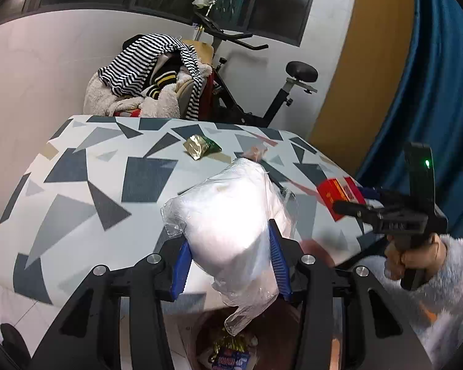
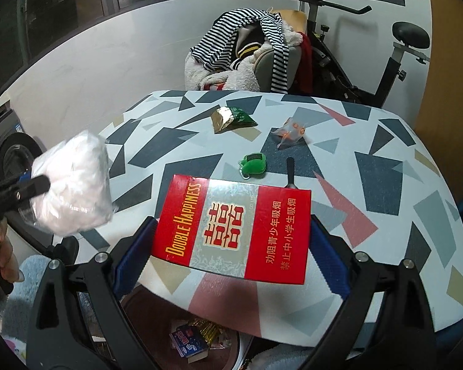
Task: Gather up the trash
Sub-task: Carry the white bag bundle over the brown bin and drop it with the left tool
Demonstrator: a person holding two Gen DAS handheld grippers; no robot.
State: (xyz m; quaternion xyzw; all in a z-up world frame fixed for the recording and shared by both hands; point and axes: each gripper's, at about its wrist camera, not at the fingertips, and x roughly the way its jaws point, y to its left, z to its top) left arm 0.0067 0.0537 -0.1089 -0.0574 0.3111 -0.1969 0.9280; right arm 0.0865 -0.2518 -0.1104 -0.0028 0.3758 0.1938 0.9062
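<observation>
My left gripper [image 1: 230, 240] is shut on a white tissue wad in clear plastic [image 1: 231, 212], held over the table's near edge above a trash bin [image 1: 231, 348]; the wad also shows in the right wrist view [image 2: 77, 185]. My right gripper [image 2: 231, 240] is shut on a red Double Happiness cigarette box [image 2: 231, 231], held above the table edge and the bin [image 2: 197, 336]; the box also shows in the left wrist view [image 1: 339, 195]. On the patterned table [image 2: 385, 185] lie a gold-green wrapper [image 2: 231, 118], a clear orange-print wrapper [image 2: 288, 134] and a green keychain toy [image 2: 252, 165].
A chair piled with striped and fleece clothes [image 2: 247, 52] and an exercise bike [image 2: 370, 61] stand behind the table. A washing machine [image 2: 12, 157] is at the left. A blue curtain [image 1: 432, 92] hangs at the right. The bin holds wrappers.
</observation>
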